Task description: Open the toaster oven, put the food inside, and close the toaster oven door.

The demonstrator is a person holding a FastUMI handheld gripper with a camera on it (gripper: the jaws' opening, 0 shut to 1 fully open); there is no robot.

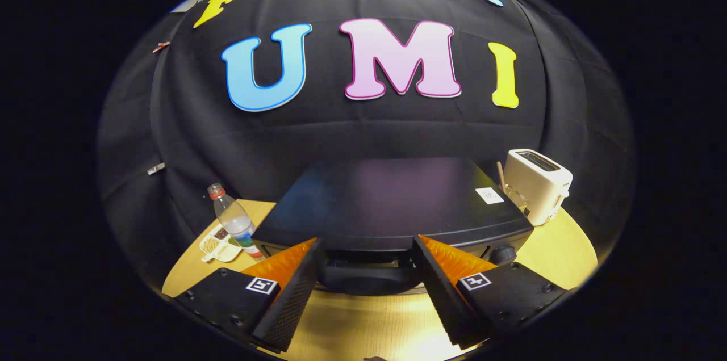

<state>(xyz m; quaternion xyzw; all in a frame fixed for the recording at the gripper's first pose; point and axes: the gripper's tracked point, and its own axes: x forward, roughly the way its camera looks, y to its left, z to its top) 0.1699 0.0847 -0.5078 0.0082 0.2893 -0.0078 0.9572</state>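
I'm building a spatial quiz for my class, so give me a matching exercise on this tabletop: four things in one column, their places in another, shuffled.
Things:
1. black toaster oven
2. white pop-up toaster
3. clear plastic bottle with red cap
4. small white snack dish

Places:
A. on the table at the oven's right rear corner
B. at the foot of the bottle, left of the oven
C. just ahead of the open gripper
D. standing left of the oven

Pairs: 1-C, 2-A, 3-D, 4-B
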